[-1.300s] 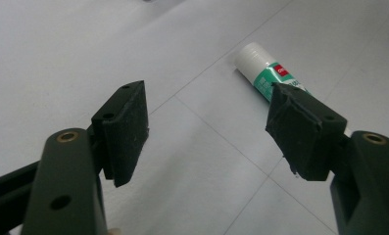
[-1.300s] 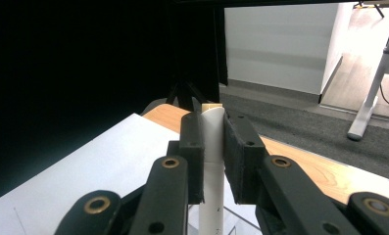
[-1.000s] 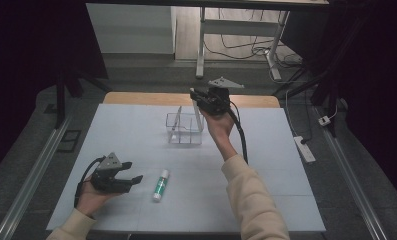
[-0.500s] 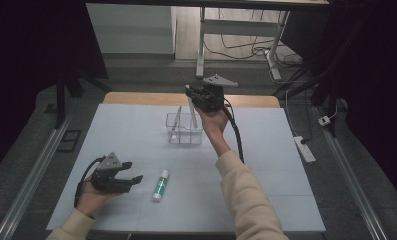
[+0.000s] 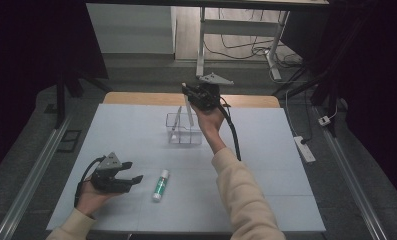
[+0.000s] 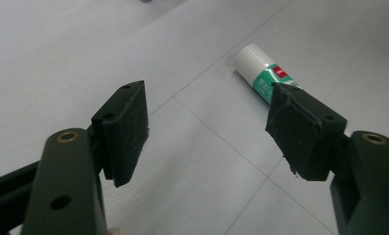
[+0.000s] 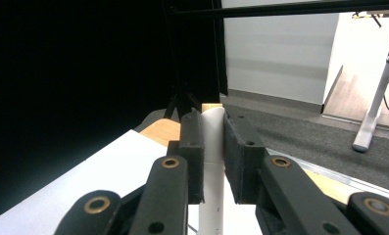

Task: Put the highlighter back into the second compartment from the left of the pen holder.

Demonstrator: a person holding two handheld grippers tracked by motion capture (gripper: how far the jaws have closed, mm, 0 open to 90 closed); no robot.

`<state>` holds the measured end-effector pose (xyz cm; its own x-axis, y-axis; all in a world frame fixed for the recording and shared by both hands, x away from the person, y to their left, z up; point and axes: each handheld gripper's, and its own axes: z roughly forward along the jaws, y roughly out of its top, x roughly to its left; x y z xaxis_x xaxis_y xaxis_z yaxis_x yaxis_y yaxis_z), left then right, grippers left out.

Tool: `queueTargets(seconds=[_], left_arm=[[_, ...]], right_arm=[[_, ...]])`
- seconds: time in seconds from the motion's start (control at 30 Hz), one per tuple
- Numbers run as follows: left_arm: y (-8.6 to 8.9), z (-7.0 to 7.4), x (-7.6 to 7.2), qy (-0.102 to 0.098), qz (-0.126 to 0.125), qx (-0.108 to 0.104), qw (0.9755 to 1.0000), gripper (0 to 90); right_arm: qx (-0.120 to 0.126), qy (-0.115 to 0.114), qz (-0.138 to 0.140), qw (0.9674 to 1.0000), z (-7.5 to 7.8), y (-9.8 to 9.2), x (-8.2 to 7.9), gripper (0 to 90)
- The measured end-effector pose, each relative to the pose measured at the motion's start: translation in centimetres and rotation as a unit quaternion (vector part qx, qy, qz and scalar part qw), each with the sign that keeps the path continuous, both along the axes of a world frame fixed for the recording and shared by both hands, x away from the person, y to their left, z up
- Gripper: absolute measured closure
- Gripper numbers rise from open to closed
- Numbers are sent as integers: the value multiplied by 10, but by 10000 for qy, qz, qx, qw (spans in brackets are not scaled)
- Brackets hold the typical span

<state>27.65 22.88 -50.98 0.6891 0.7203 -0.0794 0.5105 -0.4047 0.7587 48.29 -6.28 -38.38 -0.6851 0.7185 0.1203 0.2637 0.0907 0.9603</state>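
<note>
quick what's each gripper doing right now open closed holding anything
Left gripper: open, holding nothing, jaws pointed toward the green-and-white tube on the table.
Right gripper: shut on a white stick, raised above the clear box.

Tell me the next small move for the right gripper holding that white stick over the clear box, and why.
Probably lower it straight down and let go. The right gripper is shut on the white stick, whose lower end already hangs inside the clear box, beside another stick leaning there. The left gripper waits open near the glue stick.
</note>
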Motion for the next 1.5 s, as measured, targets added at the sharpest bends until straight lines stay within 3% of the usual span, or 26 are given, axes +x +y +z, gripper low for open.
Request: queueTargets(seconds=[0.47, 0.6, 0.63, 0.73, 0.8, 1.13, 1.5], left_arm=[[2, 0, 0, 2, 8, -11, 10000, 321], [2, 0, 0, 3, 15, -10, 10000, 321], [2, 0, 0, 0, 16, -11, 10000, 321], [3, 0, 0, -11, 18, -23, 10000, 321], [2, 0, 0, -15, 20, -16, 10000, 321], [2, 0, 0, -10, 34, 7, 10000, 321], [1, 0, 0, 1, 37, 36, 10000, 321]], right_arm=[[90, 4, 36, 10000, -9, 9, 8, 778], [19, 10, 36, 10000, -11, 10, 8, 770], [-43, 13, 0, 10000, -12, 11, 8, 754], [-226, 68, -46, 9997, -15, 11, 7, 580], [-292, 121, -45, 9995, -15, 10, 6, 532], [-559, 159, 80, 9983, -20, -6, -3, 473], [-625, 168, 65, 9979, -23, -34, -14, 467]])
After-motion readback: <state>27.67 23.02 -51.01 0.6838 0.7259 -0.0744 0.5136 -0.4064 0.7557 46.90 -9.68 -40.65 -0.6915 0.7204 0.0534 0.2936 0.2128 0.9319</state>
